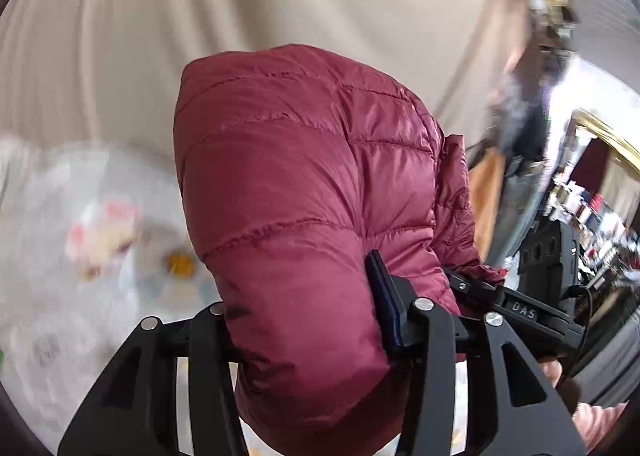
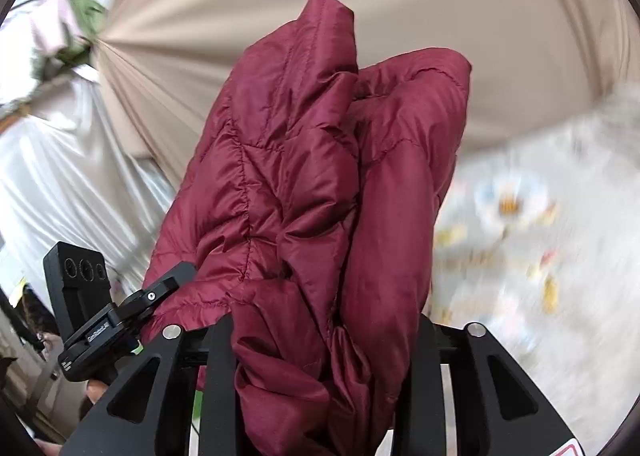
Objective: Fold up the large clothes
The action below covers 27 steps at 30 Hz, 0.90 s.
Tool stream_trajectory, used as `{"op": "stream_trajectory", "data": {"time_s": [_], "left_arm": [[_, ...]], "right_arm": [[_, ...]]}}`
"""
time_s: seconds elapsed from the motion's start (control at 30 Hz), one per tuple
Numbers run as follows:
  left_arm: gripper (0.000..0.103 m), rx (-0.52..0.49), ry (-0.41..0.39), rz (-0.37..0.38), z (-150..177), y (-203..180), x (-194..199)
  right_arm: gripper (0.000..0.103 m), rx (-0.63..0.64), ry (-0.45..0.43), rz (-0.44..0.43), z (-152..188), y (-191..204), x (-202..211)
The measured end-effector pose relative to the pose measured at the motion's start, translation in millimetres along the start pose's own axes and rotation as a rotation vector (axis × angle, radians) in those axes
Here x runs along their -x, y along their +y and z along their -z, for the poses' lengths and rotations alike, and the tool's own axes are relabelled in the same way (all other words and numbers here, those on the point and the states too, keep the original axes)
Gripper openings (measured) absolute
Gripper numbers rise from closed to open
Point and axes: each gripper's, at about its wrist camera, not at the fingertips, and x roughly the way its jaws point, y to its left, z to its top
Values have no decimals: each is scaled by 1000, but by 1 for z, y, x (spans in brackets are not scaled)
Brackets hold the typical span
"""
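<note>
Left wrist view: we see the left gripper [image 1: 308, 340] clamping the maroon puffer jacket [image 1: 288, 183], right gripper [image 2: 320, 344] clamping it too, jacket bunched between both jaws above the bedsheet [image 2: 520, 240], folding barely begun.

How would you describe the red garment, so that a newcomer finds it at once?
Before the beige curtain, above the pale printed sheet, hangs a bunched dark red quilted puffer jacket. Both black tongs, left and right, hold it. Nothing else is red or shiny.

One quilted maroon jacket [image 1: 288, 183]; two hand-held grippers: left [image 1: 304, 336], right [image 2: 320, 340]; one patterned sheet [image 2: 540, 256].
</note>
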Motion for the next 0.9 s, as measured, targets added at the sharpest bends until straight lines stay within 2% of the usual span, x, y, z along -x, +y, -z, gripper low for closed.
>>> {"op": "stream_trajectory", "data": {"time_s": [0.03,0.1,0.13,0.2,0.23,0.27,0.3,0.33,0.37,0.43,0.5,0.57,0.7,0.73,0.8,0.83,0.9], "left_arm": [[50,35,41,-18,14,26,-21],[55,105,151,-114,56,80,-65],[56,130,216,-167,78,101,-79],[56,181,360,-295,118,131,-100],[56,230,356,-305,139,144,-87],[56,256,304,-281,145,145,-68],[55,272,281,-282,148,144,-50],[55,281,275,-289,149,142,-35],[55,285,273,-294,149,137,-22],[55,240,258,-305,144,117,-3],[55,176,262,-346,137,94,-4],[55,155,293,-397,136,86,-21],[55,161,347,-442,156,92,-57],[56,153,380,-477,163,97,-68],[57,135,416,-524,172,101,-80],[61,127,429,-536,176,104,-83],[63,117,448,-546,182,107,-89]], "right_arm": [[38,-28,45,29,13,-22,-26],[45,-86,128,73,39,-55,-70],[45,-121,198,145,63,-80,-98],[45,-235,326,258,110,-125,-123],[45,-286,337,287,126,-139,-118],[45,-338,326,278,139,-149,-107],[45,-379,307,262,148,-155,-92],[44,-400,282,290,155,-157,-71],[37,-397,267,307,156,-156,-57],[28,-345,264,308,147,-144,-39],[15,-255,281,296,133,-115,-50],[9,-152,311,288,122,-74,-73],[8,22,386,305,130,-41,-123],[7,57,411,323,135,-39,-130],[0,150,468,415,150,-40,-149],[0,172,496,449,158,-49,-156],[0,151,536,476,172,-73,-163]]}}
